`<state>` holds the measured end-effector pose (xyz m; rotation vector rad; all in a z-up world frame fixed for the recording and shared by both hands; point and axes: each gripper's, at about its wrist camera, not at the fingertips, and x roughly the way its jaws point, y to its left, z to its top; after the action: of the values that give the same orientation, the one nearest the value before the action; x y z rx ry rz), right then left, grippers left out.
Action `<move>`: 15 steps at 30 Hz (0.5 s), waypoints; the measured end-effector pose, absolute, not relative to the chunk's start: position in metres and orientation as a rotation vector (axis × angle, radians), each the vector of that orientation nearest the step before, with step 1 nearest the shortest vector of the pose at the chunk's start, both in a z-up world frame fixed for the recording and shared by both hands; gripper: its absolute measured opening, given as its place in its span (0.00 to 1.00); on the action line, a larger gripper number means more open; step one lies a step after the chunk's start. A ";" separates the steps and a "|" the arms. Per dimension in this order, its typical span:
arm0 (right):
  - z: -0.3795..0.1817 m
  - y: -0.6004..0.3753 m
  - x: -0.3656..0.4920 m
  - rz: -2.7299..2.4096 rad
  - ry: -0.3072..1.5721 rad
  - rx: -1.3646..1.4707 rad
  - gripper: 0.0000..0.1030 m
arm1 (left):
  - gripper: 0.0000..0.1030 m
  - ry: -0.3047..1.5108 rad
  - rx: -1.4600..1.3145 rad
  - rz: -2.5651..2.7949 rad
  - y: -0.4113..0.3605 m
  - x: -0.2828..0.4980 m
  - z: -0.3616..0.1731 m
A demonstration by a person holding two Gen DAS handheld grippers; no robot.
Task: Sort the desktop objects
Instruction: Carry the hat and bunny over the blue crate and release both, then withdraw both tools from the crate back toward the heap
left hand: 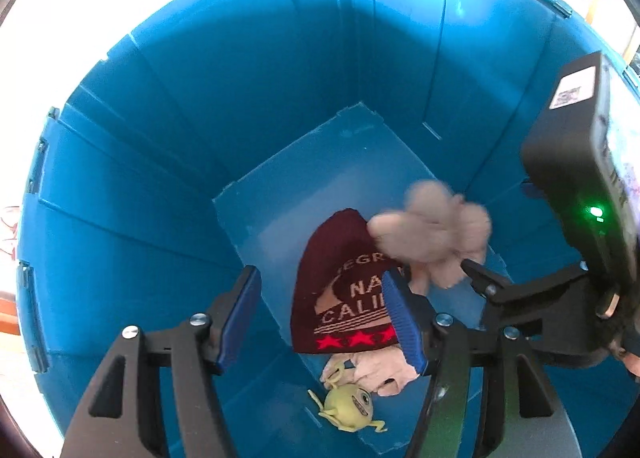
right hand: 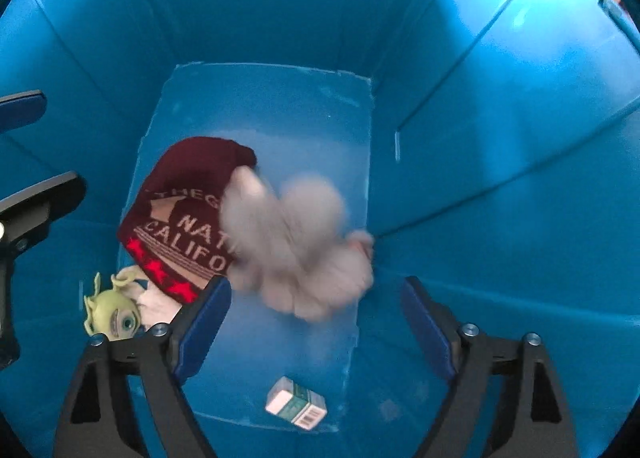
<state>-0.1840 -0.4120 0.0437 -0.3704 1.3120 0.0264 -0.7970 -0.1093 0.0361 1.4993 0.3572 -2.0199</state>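
Both grippers point down into a deep blue bin (left hand: 168,161). A beige plush toy (right hand: 296,250) shows as a motion blur in mid-air, below my open right gripper (right hand: 316,326); it also shows in the left wrist view (left hand: 432,234). On the bin floor lie a maroon knit hat (right hand: 180,213) with red stars, a green one-eyed plush (right hand: 116,316), a pale cloth (left hand: 380,372) and a small white and green box (right hand: 296,402). My left gripper (left hand: 324,322) is open and empty above the hat (left hand: 340,290). The right gripper body (left hand: 576,225) stands at the right of the left wrist view.
The bin walls (right hand: 500,137) rise high on all sides. A bright white surface (left hand: 80,9) lies outside the bin's rim. The far part of the bin floor (right hand: 272,105) is bare.
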 end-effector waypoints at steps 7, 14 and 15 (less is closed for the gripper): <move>0.075 -0.413 -0.205 0.046 1.271 -0.378 0.91 | 0.60 0.398 1.421 -2.071 -0.115 -0.786 0.066; 0.146 -0.392 -0.258 0.116 1.099 -0.379 1.00 | 0.60 0.381 1.224 -2.130 -0.098 -0.729 0.133; 0.156 -0.388 -0.269 0.128 1.080 -0.371 1.00 | 0.60 0.366 1.182 -2.139 -0.093 -0.716 0.144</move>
<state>-0.2687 -0.3878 0.1560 -0.3710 1.0803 0.1280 -0.7158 -0.0931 0.1441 1.1825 0.3663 -2.1391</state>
